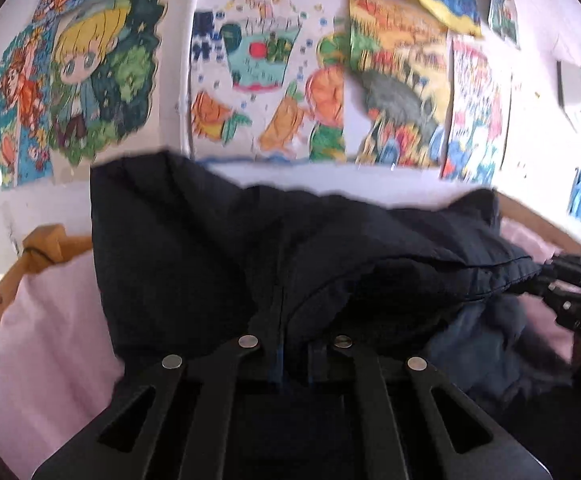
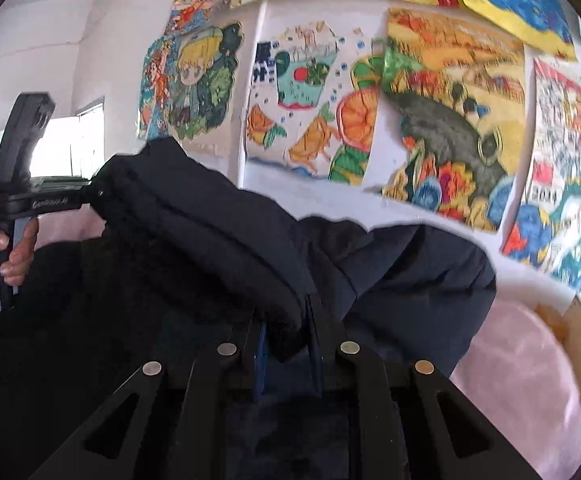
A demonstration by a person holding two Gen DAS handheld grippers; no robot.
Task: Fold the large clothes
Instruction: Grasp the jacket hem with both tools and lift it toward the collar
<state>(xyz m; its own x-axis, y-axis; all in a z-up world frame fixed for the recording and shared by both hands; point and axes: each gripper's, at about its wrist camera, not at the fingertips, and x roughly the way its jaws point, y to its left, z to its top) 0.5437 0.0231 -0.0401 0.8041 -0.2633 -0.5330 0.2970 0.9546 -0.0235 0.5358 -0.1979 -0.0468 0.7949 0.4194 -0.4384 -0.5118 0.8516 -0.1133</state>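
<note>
Stage: While both ends of the bulky dark navy padded jacket [image 1: 218, 248] are pinched and lifted, the fold looks to be in its middle, not finished.
Left hand-held gripper [image 1: 290, 354]: jaws closed nearly together on a seam of the jacket, which rises straight ahead of it and fills the lower middle of its view.
Right hand-held gripper [image 2: 288, 344]: jaws narrowly parted and clamped on a thick roll of the same jacket; the padding bulges up and over its fingers.
Jacket's place: hanging between the two grippers, raised above the pale pink bed sheet [image 1: 50, 320], with part of it sagging below and to the right of the left gripper.
Person's hand [image 2: 8, 246]: wrapped around the grip of the left tool, off to the left of the right gripper.
Done so far: grasp taken on both sides; fabric gathered up.
Left to do, as I judge it: carry the lifted half over, lay it flat on the bed, smooth it and let go.
Backdrop: white wall with colourful children's drawings [image 1: 266, 92] beyond the grippers.
</note>
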